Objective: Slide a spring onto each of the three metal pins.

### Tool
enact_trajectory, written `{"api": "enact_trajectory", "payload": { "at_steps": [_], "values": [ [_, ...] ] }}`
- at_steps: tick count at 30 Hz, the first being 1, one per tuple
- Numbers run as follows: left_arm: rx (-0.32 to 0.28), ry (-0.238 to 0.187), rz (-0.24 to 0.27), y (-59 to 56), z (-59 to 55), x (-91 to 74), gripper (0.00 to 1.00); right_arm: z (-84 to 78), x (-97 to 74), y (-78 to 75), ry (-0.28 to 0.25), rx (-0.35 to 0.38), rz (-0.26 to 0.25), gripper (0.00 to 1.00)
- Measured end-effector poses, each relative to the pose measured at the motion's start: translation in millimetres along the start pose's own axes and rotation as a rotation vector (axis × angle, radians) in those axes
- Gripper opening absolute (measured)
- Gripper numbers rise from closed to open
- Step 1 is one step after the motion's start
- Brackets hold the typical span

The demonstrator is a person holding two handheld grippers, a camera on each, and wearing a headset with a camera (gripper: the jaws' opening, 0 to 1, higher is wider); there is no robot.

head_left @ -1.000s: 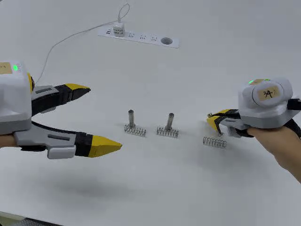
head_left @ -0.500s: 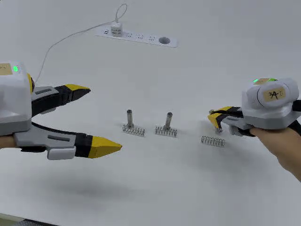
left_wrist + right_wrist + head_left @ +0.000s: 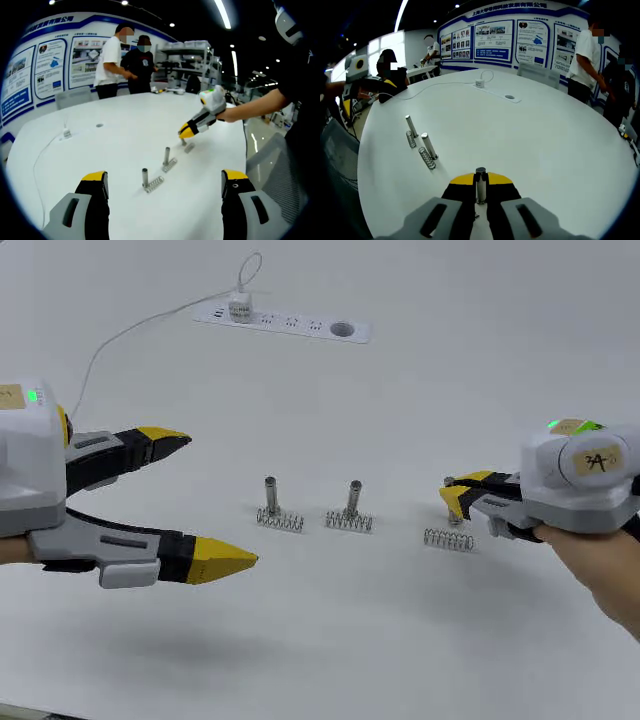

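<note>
My right tool [image 3: 458, 498] pinched one pin [image 3: 480, 184], a spring [image 3: 448, 539] lying just beside it on the white surface [image 3: 420, 400]. My left tool [image 3: 218, 498] hung spread wide, well left of two standing pins [image 3: 270, 493], each with a spring at its foot.

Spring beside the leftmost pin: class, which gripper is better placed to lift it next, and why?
Probably the left gripper: its jaws stand open and empty, pointing toward that spring. The right gripper is shut on the rightmost pin, farther away.
</note>
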State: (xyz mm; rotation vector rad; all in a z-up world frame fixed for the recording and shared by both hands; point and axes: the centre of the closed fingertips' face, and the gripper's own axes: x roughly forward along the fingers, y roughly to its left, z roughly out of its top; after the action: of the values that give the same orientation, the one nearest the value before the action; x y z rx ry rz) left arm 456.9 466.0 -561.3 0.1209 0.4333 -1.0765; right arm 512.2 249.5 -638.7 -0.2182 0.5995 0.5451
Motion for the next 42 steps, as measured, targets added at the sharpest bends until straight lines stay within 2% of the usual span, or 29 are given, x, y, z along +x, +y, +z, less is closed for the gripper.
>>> {"api": "enact_trajectory", "payload": {
  "at_steps": [3,6,10,16,21,25,29,35,42],
  "values": [
    [0.009,0.008,0.000,0.4,-0.7,-2.3,0.96,2.2,-2.1,2.3,-0.039,0.008,0.007,0.07],
    [0.006,0.005,0.007,2.7,0.9,-4.9,0.96,7.4,-2.6,4.2,-0.107,0.011,0.020,0.07],
    [0.003,-0.001,0.012,3.2,2.9,-5.9,0.96,11.5,-2.1,6.5,-0.186,0.052,0.041,0.07],
    [0.012,0.016,0.004,0.5,0.2,-3.9,0.96,1.8,-1.1,9.5,-0.218,0.054,0.050,0.07],
    [0.008,0.014,0.005,0.3,1.2,-3.1,0.96,-2.6,-7.1,5.8,-0.276,0.086,0.039,0.08],
    [0.013,0.015,-0.001,-1.7,2.5,-1.9,0.96,-1.5,-12.6,12.0,-0.276,0.045,0.034,0.08],
    [0.017,0.020,-0.004,-2.7,2.6,-0.7,0.96,-2.6,-12.1,9.0,-0.269,0.009,0.035,0.08],
    [0.024,0.020,-0.013,-7.1,5.8,-0.5,0.96,-2.7,-10.9,9.1,-0.235,-0.015,0.034,0.09],
    [0.030,0.024,-0.011,-9.4,5.6,-3.9,0.96,-4.2,-13.9,7.9,-0.229,-0.005,0.038,0.12]
  ]
}}
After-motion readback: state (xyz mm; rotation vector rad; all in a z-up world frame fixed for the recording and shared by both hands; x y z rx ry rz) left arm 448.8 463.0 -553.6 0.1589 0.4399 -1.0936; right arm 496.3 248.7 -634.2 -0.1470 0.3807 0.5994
